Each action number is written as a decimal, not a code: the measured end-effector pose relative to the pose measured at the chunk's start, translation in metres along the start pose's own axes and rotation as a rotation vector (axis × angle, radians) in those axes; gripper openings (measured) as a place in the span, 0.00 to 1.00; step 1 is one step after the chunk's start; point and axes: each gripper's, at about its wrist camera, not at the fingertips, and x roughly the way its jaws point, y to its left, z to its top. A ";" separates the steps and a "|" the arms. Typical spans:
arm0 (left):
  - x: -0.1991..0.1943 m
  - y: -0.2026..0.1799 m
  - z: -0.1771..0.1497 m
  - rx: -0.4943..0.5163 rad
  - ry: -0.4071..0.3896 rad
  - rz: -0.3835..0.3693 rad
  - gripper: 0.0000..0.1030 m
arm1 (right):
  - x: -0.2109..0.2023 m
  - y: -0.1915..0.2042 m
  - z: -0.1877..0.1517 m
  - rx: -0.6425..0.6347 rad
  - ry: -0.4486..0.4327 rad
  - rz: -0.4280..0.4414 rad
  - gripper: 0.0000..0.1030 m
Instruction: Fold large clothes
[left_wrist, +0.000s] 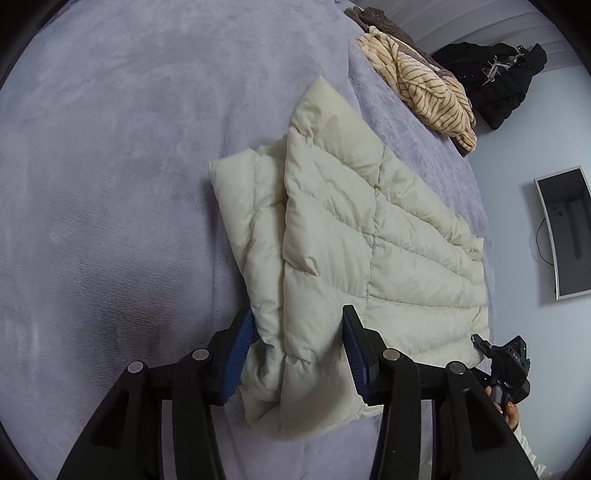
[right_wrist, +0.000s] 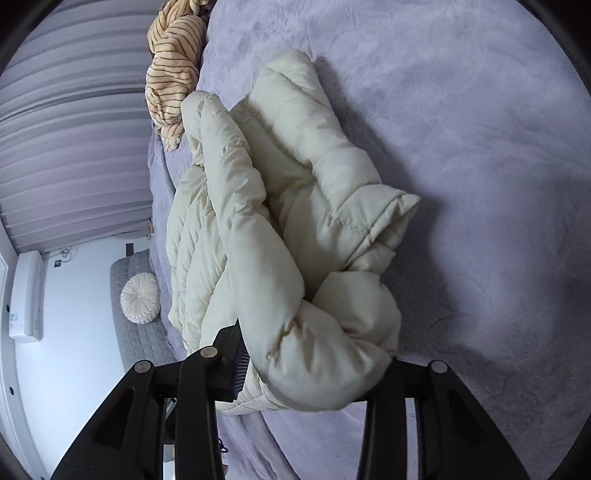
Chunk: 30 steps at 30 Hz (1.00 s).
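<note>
The bed carries the cream jacket, folded into a thick bundle near its edge, well apart from a striped garment further up. The left hand-held gripper stands partly open with the jacket's near hem between its pads, seemingly not pinched. The right hand-held gripper straddles the puffy sleeve roll; its grip cannot be told. To do this well, release cleanly, then press the bundle flat so the padding stays folded.
</note>
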 end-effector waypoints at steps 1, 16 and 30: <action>-0.006 0.001 0.002 0.005 -0.016 0.017 0.47 | -0.006 0.001 0.001 -0.007 -0.010 -0.022 0.47; -0.039 -0.032 0.022 0.102 -0.146 0.057 0.47 | -0.069 0.076 0.003 -0.300 -0.233 -0.244 0.13; 0.029 -0.043 0.032 0.120 -0.123 0.216 0.47 | 0.086 0.165 -0.057 -0.757 0.043 -0.279 0.13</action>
